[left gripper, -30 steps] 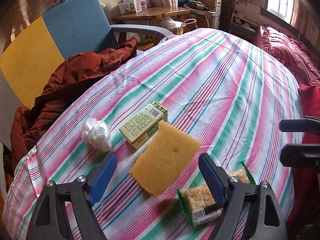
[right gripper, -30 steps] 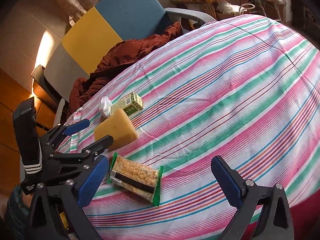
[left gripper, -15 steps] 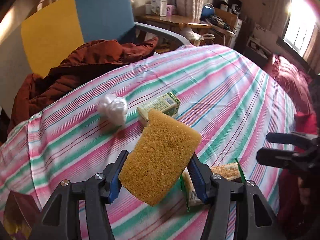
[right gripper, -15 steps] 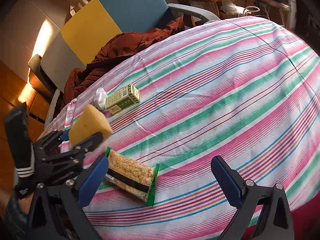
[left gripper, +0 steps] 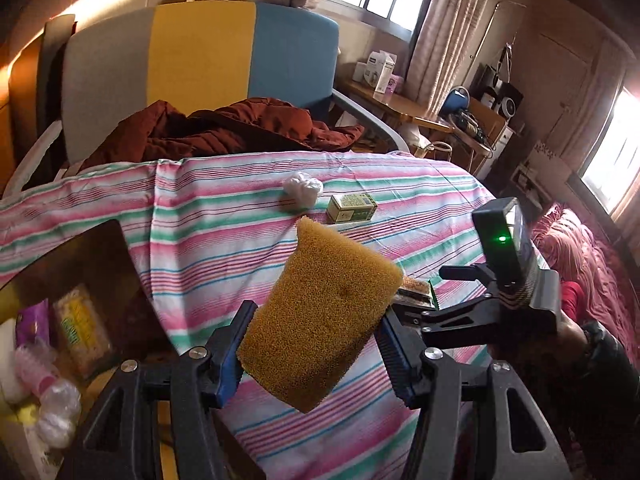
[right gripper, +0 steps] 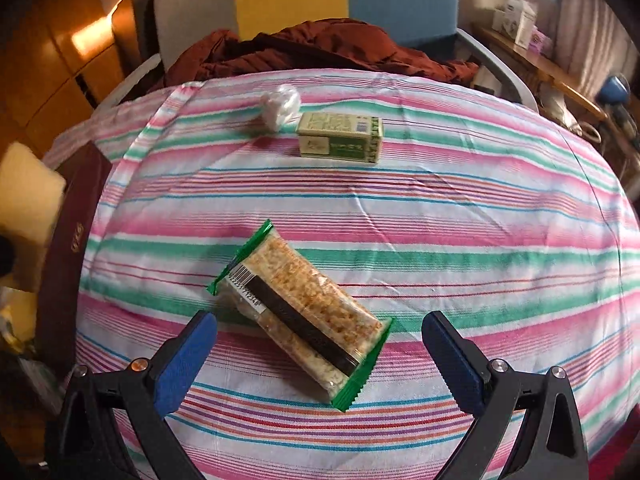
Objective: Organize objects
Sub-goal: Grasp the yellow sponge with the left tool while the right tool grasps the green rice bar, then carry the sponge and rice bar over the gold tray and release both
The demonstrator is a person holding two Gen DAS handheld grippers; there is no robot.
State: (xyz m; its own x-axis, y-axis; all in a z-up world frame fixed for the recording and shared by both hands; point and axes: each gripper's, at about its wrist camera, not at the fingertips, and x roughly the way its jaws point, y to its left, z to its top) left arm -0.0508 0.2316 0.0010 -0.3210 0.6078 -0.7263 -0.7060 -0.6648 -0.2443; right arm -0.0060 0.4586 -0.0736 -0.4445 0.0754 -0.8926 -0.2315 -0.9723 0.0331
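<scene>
A second ago the sponge [left gripper: 320, 312] lay on the striped bed [left gripper: 400, 184]; now my left gripper [left gripper: 316, 350] squeezes it up in the air, near the box [left gripper: 80, 272] beside the bed. My right gripper [right gripper: 320, 356] has moved over the cracker pack [right gripper: 304, 308], its jaws wide apart and holding nothing.

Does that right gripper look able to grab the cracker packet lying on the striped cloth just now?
Probably yes. The right gripper is open and empty, and the cracker packet lies flat on the striped cloth just ahead of its fingers, with nothing over it. The green box sits well beyond.
</scene>
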